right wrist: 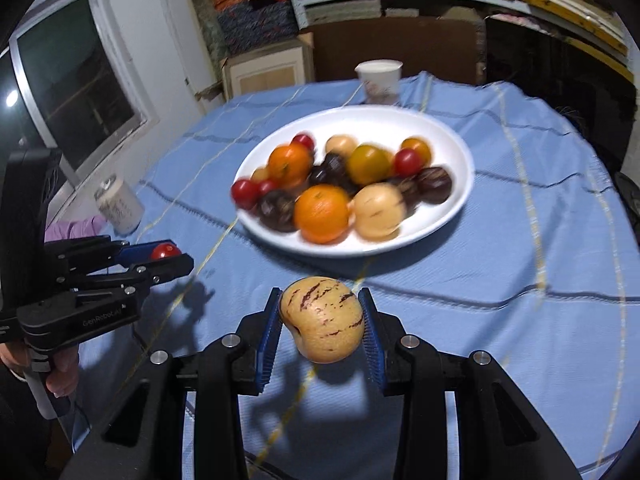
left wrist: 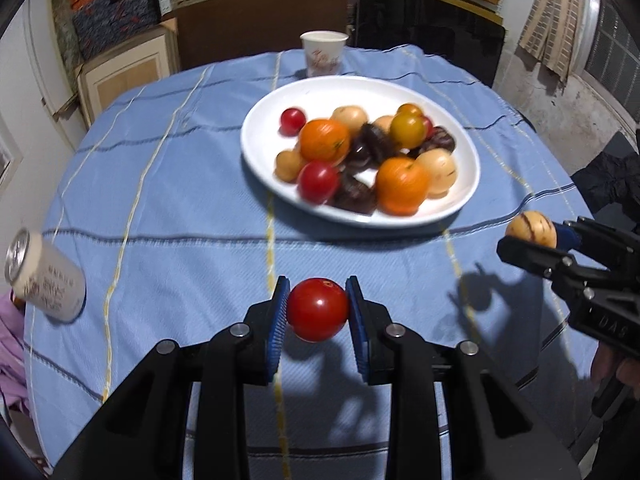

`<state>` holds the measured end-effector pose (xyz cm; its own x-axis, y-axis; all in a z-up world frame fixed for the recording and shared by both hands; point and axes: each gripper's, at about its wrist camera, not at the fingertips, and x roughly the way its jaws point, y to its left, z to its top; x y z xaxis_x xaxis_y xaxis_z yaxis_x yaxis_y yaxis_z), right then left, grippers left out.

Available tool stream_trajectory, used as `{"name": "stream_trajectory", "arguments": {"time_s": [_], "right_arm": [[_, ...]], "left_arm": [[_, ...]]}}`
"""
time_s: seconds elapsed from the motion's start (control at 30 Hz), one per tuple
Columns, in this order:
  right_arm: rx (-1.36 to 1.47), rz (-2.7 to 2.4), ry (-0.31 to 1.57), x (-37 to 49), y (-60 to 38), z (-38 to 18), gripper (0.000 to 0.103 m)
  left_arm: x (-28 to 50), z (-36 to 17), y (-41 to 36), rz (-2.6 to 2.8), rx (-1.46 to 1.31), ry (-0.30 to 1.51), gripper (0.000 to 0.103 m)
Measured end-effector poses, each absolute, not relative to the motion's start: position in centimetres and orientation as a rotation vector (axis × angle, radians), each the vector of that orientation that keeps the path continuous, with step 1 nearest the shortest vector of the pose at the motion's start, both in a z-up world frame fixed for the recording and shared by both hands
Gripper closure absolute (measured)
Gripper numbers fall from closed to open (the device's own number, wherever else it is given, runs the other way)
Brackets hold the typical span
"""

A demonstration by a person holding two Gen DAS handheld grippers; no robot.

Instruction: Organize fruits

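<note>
Tomato [left wrist: 318,309], red: clamped in left gripper [left wrist: 318,312]. Striped cream fruit [right wrist: 322,324], possibly a pepino melon: clamped in right gripper [right wrist: 322,326]. White plate [left wrist: 460,204]: blurred mixed fruits.

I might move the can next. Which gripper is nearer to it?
Left. The left gripper, holding a tomato, is on the can's side; the right gripper is farther across the table.

One white plate [left wrist: 360,88], one paper cup [left wrist: 323,54] and one can [left wrist: 46,276] are in view. There are two oranges [left wrist: 323,140], two yellow-orange tomatoes [left wrist: 408,130] and about four dark purple fruits [left wrist: 354,196]. Blur makes the rest rough: at least four red tomatoes [left wrist: 318,310] and at least four pale striped fruits [right wrist: 322,320].
</note>
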<state>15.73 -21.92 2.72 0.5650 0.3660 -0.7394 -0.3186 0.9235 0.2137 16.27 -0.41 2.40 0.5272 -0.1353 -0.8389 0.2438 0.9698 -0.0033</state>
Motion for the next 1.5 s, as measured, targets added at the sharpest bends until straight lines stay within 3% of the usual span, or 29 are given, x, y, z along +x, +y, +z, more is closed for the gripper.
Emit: {"name": "stream_trajectory", "arguments": {"time_s": [0.53, 1.1, 1.13, 1.2, 1.23, 1.27, 1.5], "right_arm": [[0.082, 0.396, 0.829, 23.7, -22.8, 4.9, 0.065], [0.124, 0.377, 0.858, 31.5, -21.1, 2.1, 0.062], [0.11, 0.375, 0.865, 31.7, -20.8, 1.9, 0.051], [0.077, 0.334, 0.856, 31.7, -20.6, 1.8, 0.047], [0.069, 0.324, 0.851, 31.5, -20.6, 1.8, 0.047], [0.079, 0.333, 0.852, 31.4, -20.8, 1.8, 0.047], [0.074, 0.342, 0.852, 28.4, -21.8, 2.6, 0.039]], "left_arm": [[25.4, 5.6, -3.4, -0.243, 0.115, 0.951, 0.075], [33.1, 2.9, -4.5, -0.182, 0.092, 0.987, 0.074], [33.3, 2.7, -4.5, -0.178, 0.088, 0.982, 0.071], [33.6, 2.3, -4.4, -0.13, 0.097, 0.987, 0.053], [33.8, 2.1, -4.1, -0.092, 0.091, 0.998, 0.034], [33.8, 2.0, -3.7, -0.082, 0.078, 1.004, 0.022], [31.1, 2.5, -3.3, -0.114, 0.098, 1.007, 0.011]]}}
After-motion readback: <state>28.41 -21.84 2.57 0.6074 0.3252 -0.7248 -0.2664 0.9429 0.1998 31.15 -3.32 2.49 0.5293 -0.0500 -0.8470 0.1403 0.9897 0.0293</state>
